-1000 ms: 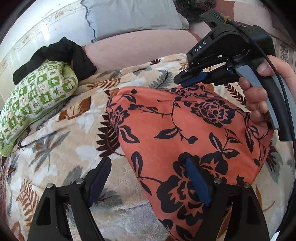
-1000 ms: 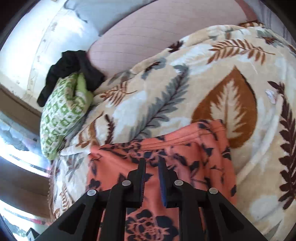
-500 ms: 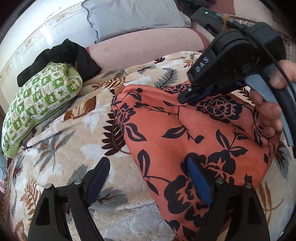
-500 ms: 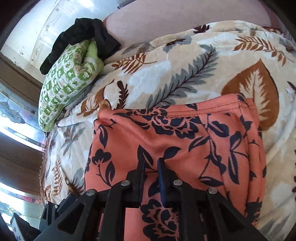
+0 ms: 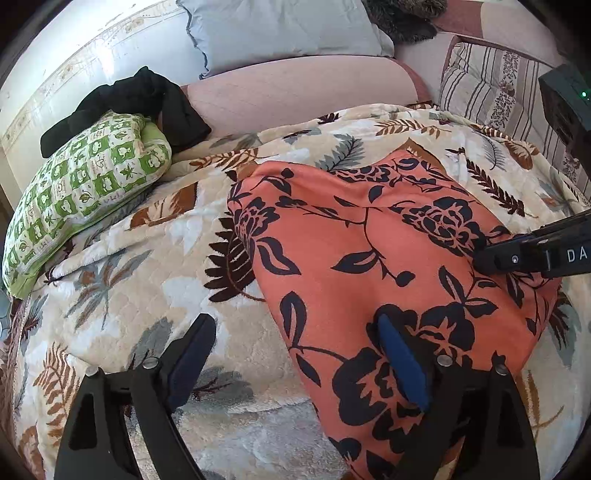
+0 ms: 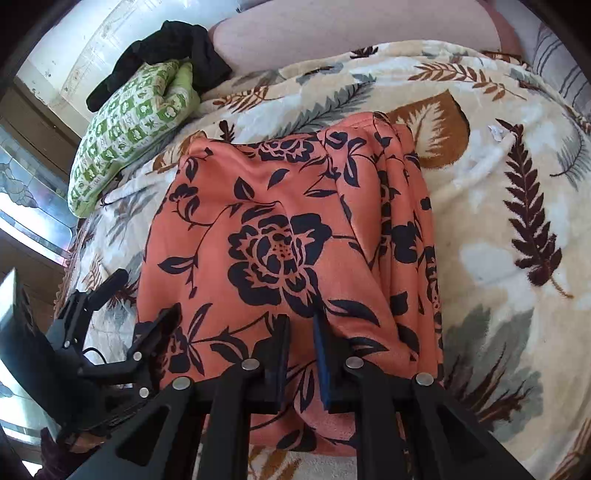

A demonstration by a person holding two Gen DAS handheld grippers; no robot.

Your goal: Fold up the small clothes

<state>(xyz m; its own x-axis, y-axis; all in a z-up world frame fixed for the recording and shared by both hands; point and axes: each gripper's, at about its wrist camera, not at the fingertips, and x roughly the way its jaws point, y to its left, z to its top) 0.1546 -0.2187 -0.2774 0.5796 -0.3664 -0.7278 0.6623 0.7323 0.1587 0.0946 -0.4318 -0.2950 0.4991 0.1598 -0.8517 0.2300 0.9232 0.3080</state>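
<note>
An orange garment with black flowers (image 5: pixel 369 251) lies folded on the leaf-print blanket (image 5: pixel 147 266); it also shows in the right wrist view (image 6: pixel 280 229). My left gripper (image 5: pixel 295 354) is open, its right finger over the garment's near left edge, its left finger over the blanket. My right gripper (image 6: pixel 299 354) has its jaws close together with a narrow gap over the garment's near edge; whether cloth is pinched I cannot tell. It shows at the right of the left wrist view (image 5: pixel 517 258). The left gripper shows at the lower left of the right wrist view (image 6: pixel 122 325).
A green-and-white patterned bundle (image 5: pixel 85 192) with a black garment (image 5: pixel 140 96) on it lies at the far left. A pink bolster (image 5: pixel 295 92), a grey pillow (image 5: pixel 280 33) and a striped cushion (image 5: pixel 491 85) stand behind the blanket.
My right gripper has drawn back from the garment's far edge to its near edge. In the left wrist view it has moved out to the right. The left gripper has stayed open.
</note>
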